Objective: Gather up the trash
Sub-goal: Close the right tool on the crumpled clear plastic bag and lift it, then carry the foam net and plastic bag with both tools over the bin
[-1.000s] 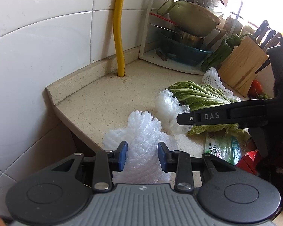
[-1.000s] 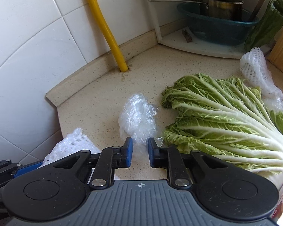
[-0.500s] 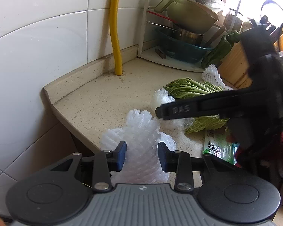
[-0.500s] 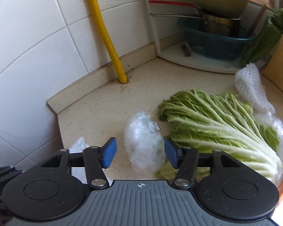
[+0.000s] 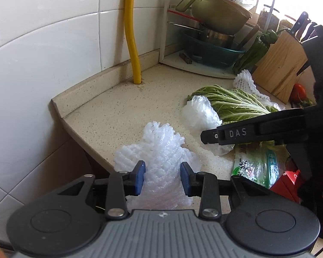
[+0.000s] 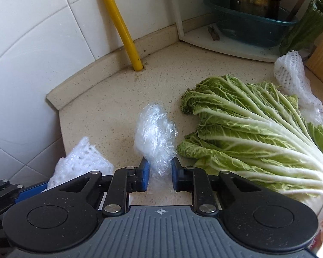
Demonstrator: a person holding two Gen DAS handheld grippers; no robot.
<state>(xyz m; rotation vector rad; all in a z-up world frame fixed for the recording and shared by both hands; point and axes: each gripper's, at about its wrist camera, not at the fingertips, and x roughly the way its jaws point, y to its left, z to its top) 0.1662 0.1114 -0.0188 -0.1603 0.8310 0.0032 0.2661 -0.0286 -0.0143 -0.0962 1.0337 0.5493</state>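
Observation:
A white foam net [image 5: 161, 142] lies near the counter's front-left edge, and my left gripper [image 5: 162, 178] is shut on its near end. The same net [image 6: 81, 159] shows at lower left in the right wrist view. To its right sits a crumpled ball of clear plastic wrap [image 6: 155, 129], beside the cabbage. My right gripper [image 6: 160, 175] has its jaws closing, with the blue pads pinching the wrap's near end. In the left wrist view the wrap [image 5: 201, 114] lies partly behind the right gripper's black finger [image 5: 232, 133].
A Chinese cabbage [image 6: 247, 139] lies right of the wrap, with a second foam net [image 6: 290, 75] behind it. A yellow pipe [image 6: 122, 28] rises in the corner. A rack with basin and pots [image 5: 213, 49], a knife block [image 5: 280, 68] and a green packet [image 5: 256, 165] stand to the right. The counter edge [image 5: 79, 133] drops off at left.
My right gripper opened wide, moved forward around the plastic wrap, then closed on its near end. The left gripper kept its hold on the foam net.

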